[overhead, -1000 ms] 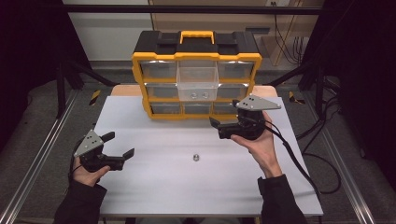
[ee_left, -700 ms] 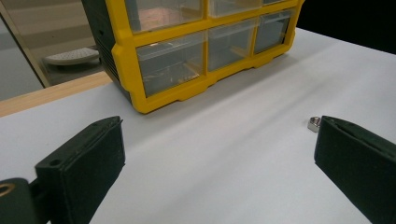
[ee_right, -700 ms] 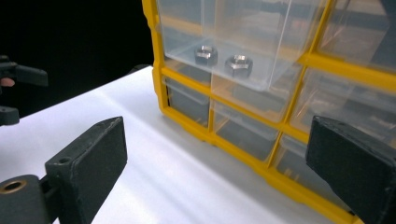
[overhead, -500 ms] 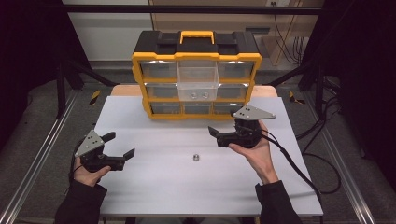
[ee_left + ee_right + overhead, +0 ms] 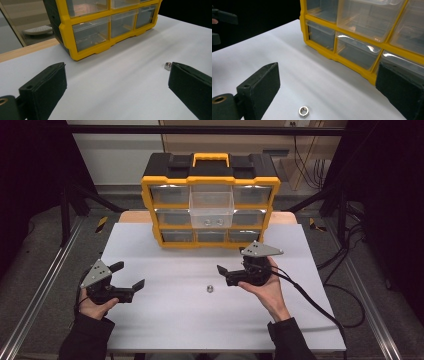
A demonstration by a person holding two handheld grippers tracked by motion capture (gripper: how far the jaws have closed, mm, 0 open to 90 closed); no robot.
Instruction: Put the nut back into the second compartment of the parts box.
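Observation:
A small silver hex nut (image 5: 210, 288) lies on the white table (image 5: 165, 320), midway between both hands. My right gripper (image 5: 224, 275) is open and held just right of the nut, jaws pointing left; in the right gripper view the nut (image 5: 303, 111) lies low between its spread jaws. My left gripper (image 5: 128, 275) is open at the table's left, empty, pointing toward the nut (image 5: 168, 66), which lies beside its right jaw tip. A yellow and black drawer organizer (image 5: 210, 205) stands at the back, with its middle clear drawer (image 5: 212, 211) pulled out and two nuts inside.
The organizer's bottom drawers (image 5: 352, 52) are close ahead of the right gripper. The right gripper's cable (image 5: 320, 305) trails off the table's right side. Metal frame rails (image 5: 40, 290) run along both sides of the table. The other gripper (image 5: 222, 22) appears at far left in the right gripper view.
My right gripper has moved from in front of the organizer down and toward me, ending beside the nut on the table. The left gripper has stayed in place.

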